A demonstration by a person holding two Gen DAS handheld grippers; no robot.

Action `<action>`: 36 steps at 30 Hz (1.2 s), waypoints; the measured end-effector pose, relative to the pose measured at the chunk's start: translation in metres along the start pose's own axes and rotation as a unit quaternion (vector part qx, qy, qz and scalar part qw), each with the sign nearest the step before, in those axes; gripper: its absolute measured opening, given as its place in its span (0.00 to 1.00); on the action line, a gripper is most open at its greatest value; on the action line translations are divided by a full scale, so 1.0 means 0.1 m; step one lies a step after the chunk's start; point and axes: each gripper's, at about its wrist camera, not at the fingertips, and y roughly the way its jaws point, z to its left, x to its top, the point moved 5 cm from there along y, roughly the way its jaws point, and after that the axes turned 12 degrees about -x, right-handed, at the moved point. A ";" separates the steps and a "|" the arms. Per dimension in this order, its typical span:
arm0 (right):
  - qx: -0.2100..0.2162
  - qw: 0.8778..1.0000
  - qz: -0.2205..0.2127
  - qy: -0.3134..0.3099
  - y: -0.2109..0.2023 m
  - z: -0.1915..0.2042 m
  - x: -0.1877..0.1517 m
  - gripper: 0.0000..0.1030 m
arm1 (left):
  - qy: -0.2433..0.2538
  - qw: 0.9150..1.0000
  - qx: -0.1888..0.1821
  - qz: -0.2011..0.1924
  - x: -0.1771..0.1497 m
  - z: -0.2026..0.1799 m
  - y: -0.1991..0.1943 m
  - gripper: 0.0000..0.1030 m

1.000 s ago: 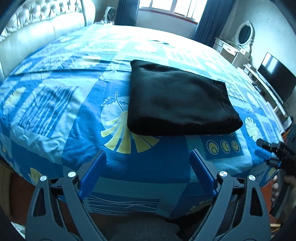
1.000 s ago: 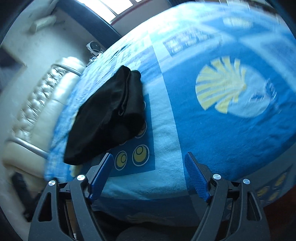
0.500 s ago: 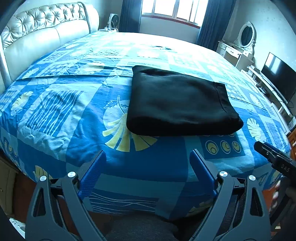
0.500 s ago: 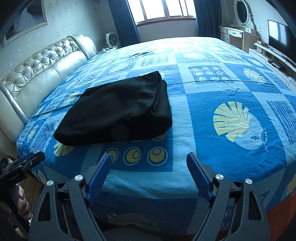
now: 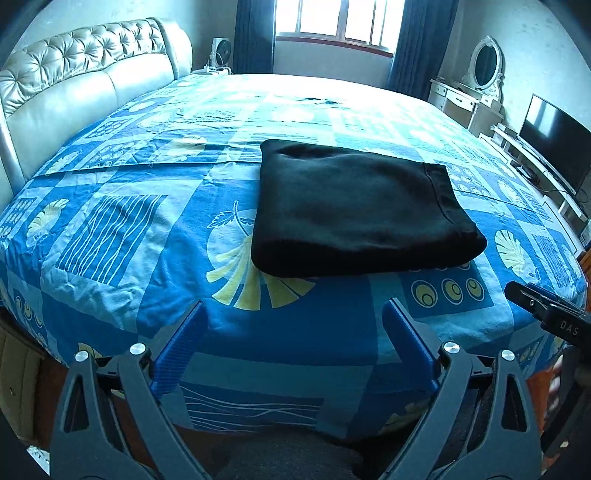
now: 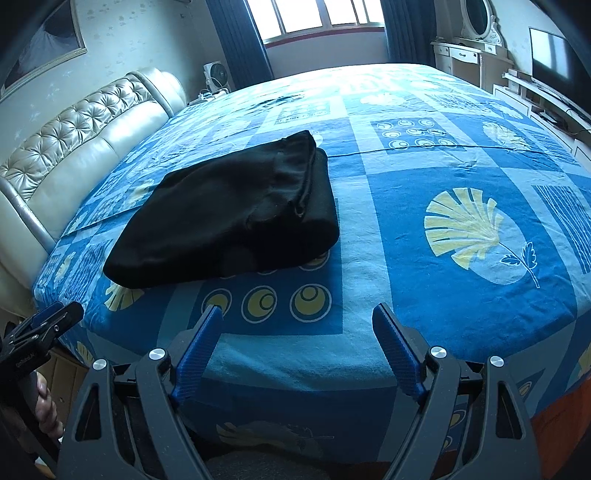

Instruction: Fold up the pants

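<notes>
The black pants (image 5: pixel 354 210) lie folded into a flat rectangle on the blue patterned bedspread (image 5: pixel 122 229). In the right wrist view the pants (image 6: pixel 229 218) sit left of centre, waistband edge facing right. My left gripper (image 5: pixel 295 317) is open and empty, held off the bed's near edge, well short of the pants. My right gripper (image 6: pixel 297 325) is open and empty, also back at the bed's near edge. The right gripper shows at the right edge of the left wrist view (image 5: pixel 546 314); the left gripper shows at the left edge of the right wrist view (image 6: pixel 40 332).
A padded cream headboard (image 5: pixel 74 85) runs along the left. A window (image 5: pixel 332 22) with dark curtains is at the far side. A white dressing table with oval mirror (image 5: pixel 476 85) and a television (image 5: pixel 554 136) stand at the right.
Both grippers have drawn back and levelled out, away from the bed. The right wrist view swung from a tilted close look to an upright one. The pants have not moved.
</notes>
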 end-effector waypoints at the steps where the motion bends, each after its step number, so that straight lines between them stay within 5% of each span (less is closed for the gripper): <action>1: 0.000 1.000 0.000 0.000 0.00 0.00 0.00 0.80 | 0.005 1.000 0.001 -0.001 0.00 -0.01 0.00 0.93; 36: -0.005 1.000 0.020 0.004 0.10 -0.01 -0.09 0.81 | 0.041 0.999 0.019 -0.007 0.02 -0.14 -0.03 0.95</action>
